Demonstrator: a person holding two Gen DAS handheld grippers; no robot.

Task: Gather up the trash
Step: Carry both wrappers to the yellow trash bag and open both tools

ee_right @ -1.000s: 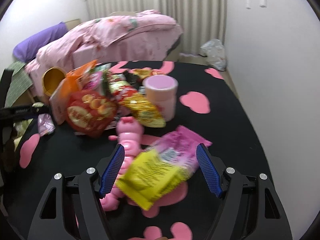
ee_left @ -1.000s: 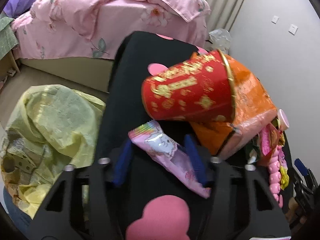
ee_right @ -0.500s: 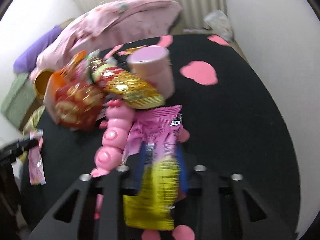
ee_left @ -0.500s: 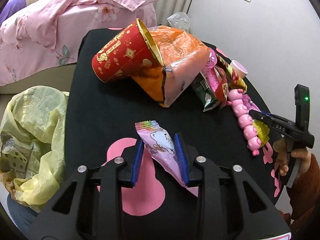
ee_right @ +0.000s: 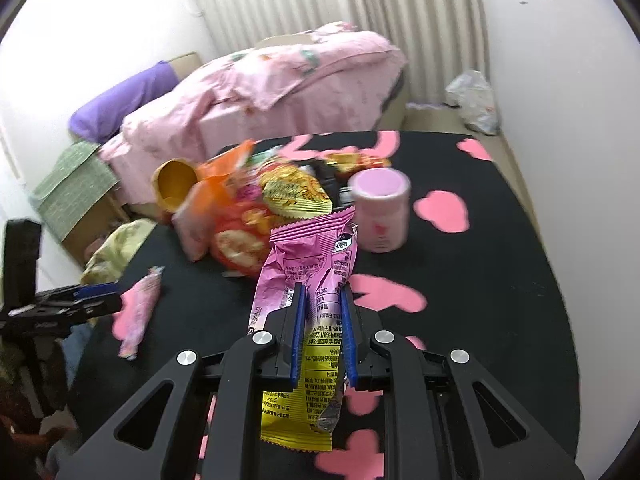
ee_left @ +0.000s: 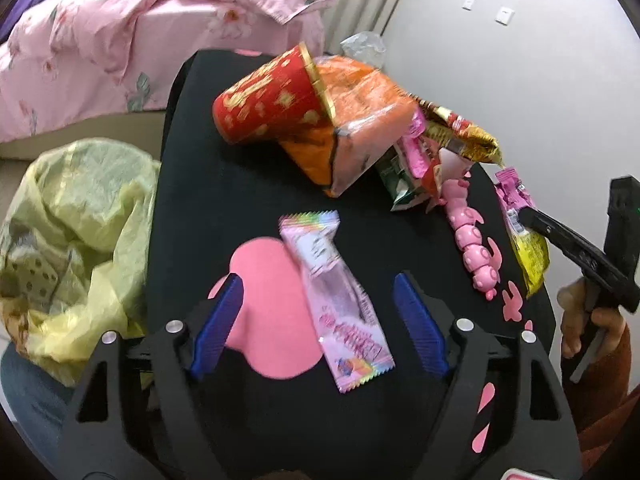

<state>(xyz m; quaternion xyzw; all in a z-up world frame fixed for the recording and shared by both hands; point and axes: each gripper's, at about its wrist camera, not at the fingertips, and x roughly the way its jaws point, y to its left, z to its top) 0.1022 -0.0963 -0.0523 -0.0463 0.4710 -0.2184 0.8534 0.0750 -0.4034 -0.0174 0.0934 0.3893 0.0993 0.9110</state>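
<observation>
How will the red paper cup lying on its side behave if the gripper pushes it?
The red paper cup lies on its side, so it would probably roll in a curve. It looks light and thin-walled, so it may dent. The orange bag touching its rim may block it.

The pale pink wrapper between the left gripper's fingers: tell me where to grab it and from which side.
Judging by its pose, take the pale pink wrapper across its narrow middle, coming straight down with the open left gripper. It lies flat on the black table, its length running away from the gripper, so the blue fingers already flank its long edges. The crimped ends look flimsier.
</observation>
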